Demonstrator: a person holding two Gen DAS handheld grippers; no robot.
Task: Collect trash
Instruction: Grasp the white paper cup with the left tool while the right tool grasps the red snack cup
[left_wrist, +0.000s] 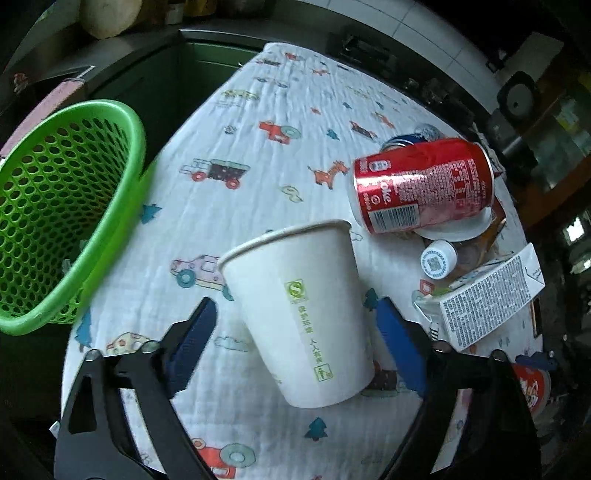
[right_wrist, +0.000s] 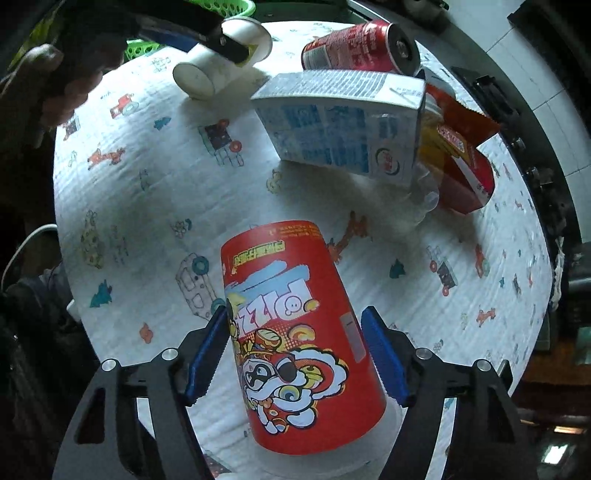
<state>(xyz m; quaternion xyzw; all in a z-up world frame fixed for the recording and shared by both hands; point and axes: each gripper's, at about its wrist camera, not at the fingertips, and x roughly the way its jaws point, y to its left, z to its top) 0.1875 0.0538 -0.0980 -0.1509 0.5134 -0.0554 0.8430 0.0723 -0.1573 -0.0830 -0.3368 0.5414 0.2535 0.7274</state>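
From the left wrist we see the green basket (left_wrist: 55, 206) standing off the left edge of the table, its perforated wall tipped toward us; the right wrist catches only a sliver of its rim (right_wrist: 236, 7) at the top. The left view alone shows a small white bottle cap (left_wrist: 439, 263) with a printed code, lying between the red cola can (left_wrist: 424, 184) and the milk carton (left_wrist: 491, 299). The right view alone shows a crumpled red and yellow snack wrapper (right_wrist: 461, 155) behind that carton (right_wrist: 340, 125).

Our left gripper (left_wrist: 295, 332) straddles a white paper cup (left_wrist: 295, 314) lying on its side on the printed cloth (left_wrist: 258, 110). It is plain white with small green print; its long axis runs away from us, with the open mouth at the far end, tilted left, and the base toward the gripper. The blue pads stand clear of its sides, so the jaws are apart and hold nothing.

Our right gripper (right_wrist: 295, 350) brackets a red snack cup (right_wrist: 295, 332) printed with cartoon figures and a bright logo. It stands upside down, its narrow base toward the far side of the frame and its wide end near us. The left pad looks to touch its wall while a gap shows at the right pad, so it is not clamped.

The can lies on its side beyond the paper cup.
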